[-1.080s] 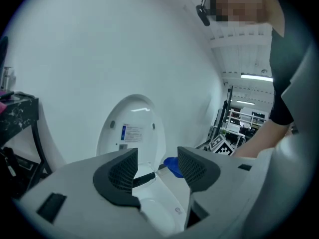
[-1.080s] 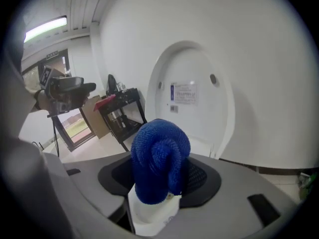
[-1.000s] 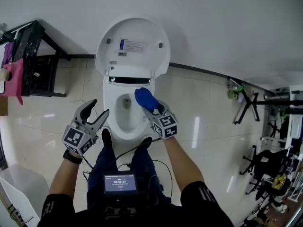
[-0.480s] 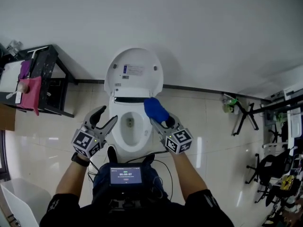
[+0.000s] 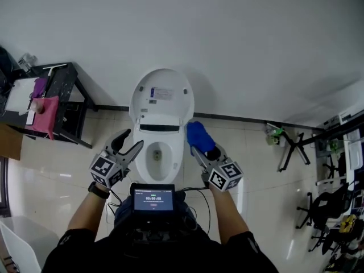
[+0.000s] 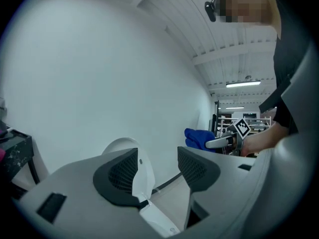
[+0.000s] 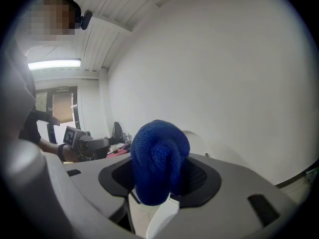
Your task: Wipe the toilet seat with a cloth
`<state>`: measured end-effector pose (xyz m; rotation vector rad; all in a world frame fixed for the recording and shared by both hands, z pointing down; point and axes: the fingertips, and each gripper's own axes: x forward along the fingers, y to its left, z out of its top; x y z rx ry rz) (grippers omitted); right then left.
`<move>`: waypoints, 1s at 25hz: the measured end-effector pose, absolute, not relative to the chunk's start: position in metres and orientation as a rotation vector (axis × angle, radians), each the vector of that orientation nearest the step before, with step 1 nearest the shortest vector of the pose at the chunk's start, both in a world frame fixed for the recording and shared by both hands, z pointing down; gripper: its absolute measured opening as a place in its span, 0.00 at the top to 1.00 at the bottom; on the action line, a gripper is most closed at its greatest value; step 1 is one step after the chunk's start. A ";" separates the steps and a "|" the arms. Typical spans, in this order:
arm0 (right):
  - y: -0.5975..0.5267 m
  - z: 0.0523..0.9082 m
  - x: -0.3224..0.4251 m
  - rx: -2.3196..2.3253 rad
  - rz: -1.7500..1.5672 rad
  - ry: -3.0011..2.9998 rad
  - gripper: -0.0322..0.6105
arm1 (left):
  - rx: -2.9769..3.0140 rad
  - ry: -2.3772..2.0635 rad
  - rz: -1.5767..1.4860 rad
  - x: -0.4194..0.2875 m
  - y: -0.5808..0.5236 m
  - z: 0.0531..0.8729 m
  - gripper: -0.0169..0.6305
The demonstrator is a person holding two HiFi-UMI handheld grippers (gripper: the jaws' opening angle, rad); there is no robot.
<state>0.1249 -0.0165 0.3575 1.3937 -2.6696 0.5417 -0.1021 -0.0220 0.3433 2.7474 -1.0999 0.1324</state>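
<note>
The toilet [image 5: 161,125] is smooth, glossy white ceramic and stands against a plain white wall [image 5: 239,44]. Its rounded lid [image 5: 161,92] stands upright and bears a small printed label. Below it the oval toilet seat [image 5: 177,159] rings the bowl.

The right gripper [image 5: 200,145] has its jaws clamped on the blue cloth [image 5: 199,134], which is bunched into a rounded lump. In the head view the cloth sits over the seat's right rear corner, just beside the hinge; whether it touches the seat cannot be told from here. The right gripper view shows what the head view does not: the cloth has a coarse knitted weave, is folded over itself, and is pinched between dark pads with a fine grid texture, with the pale curve of the lid behind it.

The left gripper [image 5: 131,141] hangs at the bowl's left side with its jaws spread and nothing between them. Its own view shows the ribbed dark pads [image 6: 119,173] well apart, framing the lid's edge and, further off, the cloth in the other tool.

Only the head view shows the shiny tiled floor [image 5: 250,164], a black metal-framed stand [image 5: 65,92] at the left with a pink rag [image 5: 45,114] hanging from it, and a small lit screen [image 5: 153,198] at the person's chest.
</note>
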 end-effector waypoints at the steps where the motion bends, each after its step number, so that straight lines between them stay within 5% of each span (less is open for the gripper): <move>1: -0.014 0.355 0.126 1.394 0.526 -2.667 0.58 | 2.750 -1.098 0.134 -0.102 -0.021 0.342 0.60; 25: -0.017 0.319 0.101 1.243 0.409 -2.749 0.58 | 2.803 -1.089 0.112 -0.086 -0.032 0.313 0.60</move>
